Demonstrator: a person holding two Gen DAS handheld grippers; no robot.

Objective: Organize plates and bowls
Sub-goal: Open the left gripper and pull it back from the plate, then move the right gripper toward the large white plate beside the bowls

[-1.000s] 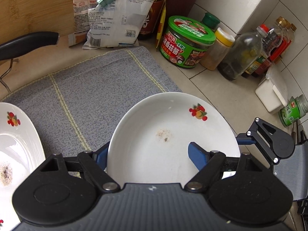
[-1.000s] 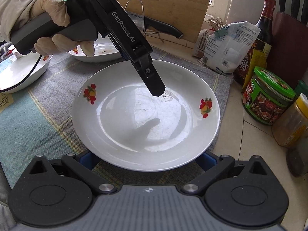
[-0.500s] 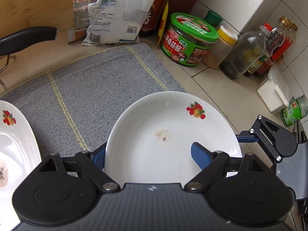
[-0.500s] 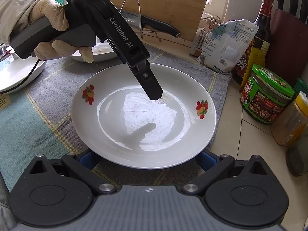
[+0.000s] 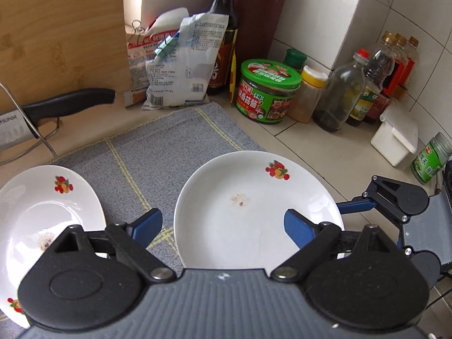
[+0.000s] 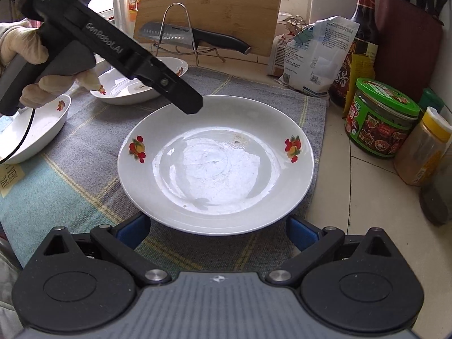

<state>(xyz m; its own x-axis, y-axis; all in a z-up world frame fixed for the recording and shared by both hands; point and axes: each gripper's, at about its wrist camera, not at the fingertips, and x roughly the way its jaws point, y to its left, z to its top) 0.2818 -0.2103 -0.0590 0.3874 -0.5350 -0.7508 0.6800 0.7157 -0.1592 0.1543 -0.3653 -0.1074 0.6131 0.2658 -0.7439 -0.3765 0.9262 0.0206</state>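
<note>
A white plate with fruit prints [image 6: 216, 166] lies on the grey cloth [image 6: 84, 147]; it also shows in the left wrist view [image 5: 254, 209]. My left gripper [image 5: 223, 226] is open and hovers above the plate's left rim, one fingertip [image 6: 189, 103] over the rim. My right gripper [image 6: 217, 230] is open, its blue fingers at either side of the plate's near edge, not closed on it. Two more white dishes [image 6: 135, 84] [image 6: 31, 132] sit at the left; one shows in the left wrist view [image 5: 42, 217].
A knife on a wire rack [image 6: 192, 38] and a wooden board [image 6: 214, 5] stand behind. A green-lidded jar [image 6: 381, 118], bottles [image 5: 341, 96], a soy bottle [image 6: 358, 42] and bags [image 6: 313, 56] line the tiled right side.
My left gripper has pulled up and back off the plate toward the left. The plate has been set down farther from my right gripper and lies flat.
</note>
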